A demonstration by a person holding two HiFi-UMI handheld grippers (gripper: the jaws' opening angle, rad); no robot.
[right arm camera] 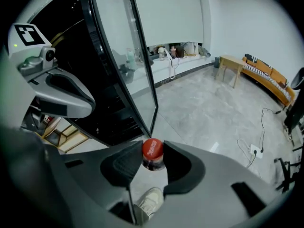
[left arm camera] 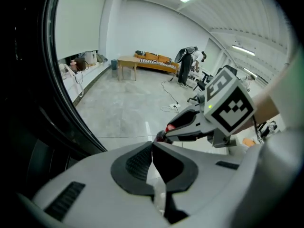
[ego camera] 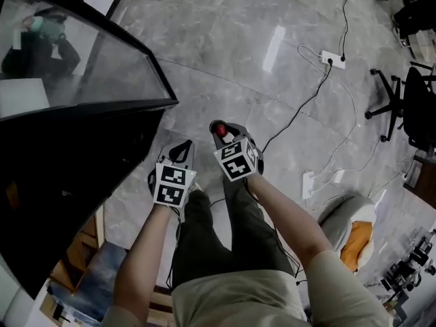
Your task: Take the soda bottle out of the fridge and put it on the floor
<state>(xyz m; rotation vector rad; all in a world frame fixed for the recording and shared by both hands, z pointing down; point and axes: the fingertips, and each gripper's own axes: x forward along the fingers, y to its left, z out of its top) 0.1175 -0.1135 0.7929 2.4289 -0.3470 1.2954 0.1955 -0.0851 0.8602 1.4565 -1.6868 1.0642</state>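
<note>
Underfoot, grey marble floor (ego camera: 225, 53) spreads open ahead and to the right. Close on the left stands the black fridge (ego camera: 61, 176), its glass door (ego camera: 75, 67) swung out with its edge near the left tongs (ego camera: 178, 152), whose jaws are closed on nothing. The right tongs (right arm camera: 153, 159) grip the dark soda bottle (right arm camera: 153, 151) by its neck under the red cap, over the floor; its body is hidden. Only the right gripper view shows a pale shoe (right arm camera: 149, 201) beneath. A white power strip (ego camera: 332, 58) lies well apart.
</note>
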